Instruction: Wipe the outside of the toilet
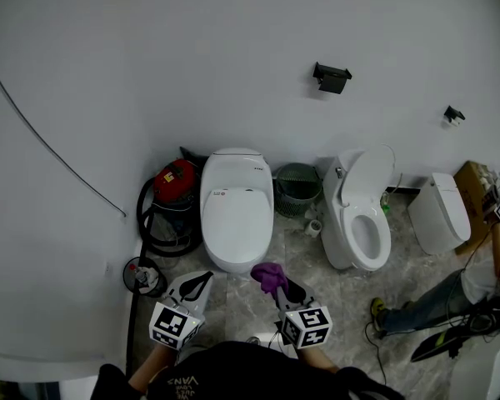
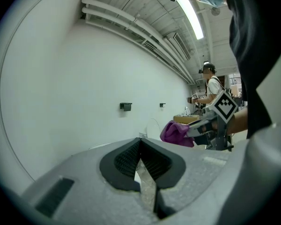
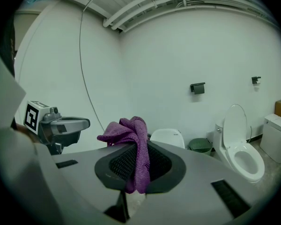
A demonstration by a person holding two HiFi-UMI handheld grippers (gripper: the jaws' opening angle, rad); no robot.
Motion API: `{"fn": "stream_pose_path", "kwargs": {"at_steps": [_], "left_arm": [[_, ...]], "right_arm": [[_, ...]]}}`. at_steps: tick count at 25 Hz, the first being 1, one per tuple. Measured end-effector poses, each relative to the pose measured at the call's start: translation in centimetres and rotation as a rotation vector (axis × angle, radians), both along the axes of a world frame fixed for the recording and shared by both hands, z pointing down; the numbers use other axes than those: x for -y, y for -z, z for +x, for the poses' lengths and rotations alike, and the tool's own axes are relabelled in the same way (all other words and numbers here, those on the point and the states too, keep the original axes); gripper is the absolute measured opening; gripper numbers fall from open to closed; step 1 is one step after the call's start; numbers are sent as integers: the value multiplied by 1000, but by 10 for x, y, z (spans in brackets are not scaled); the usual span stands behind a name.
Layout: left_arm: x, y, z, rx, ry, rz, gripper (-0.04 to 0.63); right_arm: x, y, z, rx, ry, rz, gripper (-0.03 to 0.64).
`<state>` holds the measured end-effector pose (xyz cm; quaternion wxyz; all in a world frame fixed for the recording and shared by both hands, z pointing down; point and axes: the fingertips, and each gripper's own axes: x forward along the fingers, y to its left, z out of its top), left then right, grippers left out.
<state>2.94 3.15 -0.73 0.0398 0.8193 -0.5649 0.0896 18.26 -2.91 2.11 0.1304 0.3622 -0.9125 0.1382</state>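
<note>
Here we are above the floor [image 1: 342, 294], both tools held low and in front of us. The left gripper [image 2: 140, 149] has its jaws pressed together, pads meeting at the tips with nothing between them. The right gripper [image 3: 139, 165] is pinching a purple cloth [image 3: 133, 135]. The fabric hangs down between the black pads and bunches up in a loose fold over the tips, spilling toward the left gripper's side. The two tools sit side by side and apart, the right one a touch further forward.

Straight ahead of both sets of jaws stands the closed toilet [image 1: 236, 211], white, lid down. It is close in front of the tips, but neither the cloth nor a jaw touches it. Ahead and off to the right gripper's outer side there is a green bin [image 1: 297, 188]. Beyond that is an open toilet [image 1: 362, 215] with its lid tipped back against the wall [image 1: 150, 73]. On the left gripper's outer side, a red vacuum [image 1: 175, 180] with a coiled black hose [image 1: 150, 223] sits right next to the closed toilet.

High on the wall beyond the right gripper we see a black bracket [image 1: 331, 77]. Far out to the right, well apart from both tools, a person [image 1: 437, 298] crouches on the floor.
</note>
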Motion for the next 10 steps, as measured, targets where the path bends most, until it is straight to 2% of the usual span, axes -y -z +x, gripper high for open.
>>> {"fn": "stream_pose_path", "kwargs": {"at_steps": [10], "left_arm": [[-7, -6, 0, -13, 6, 3, 3]], "right_arm": [[-5, -4, -3, 0, 0, 13, 40]]}}
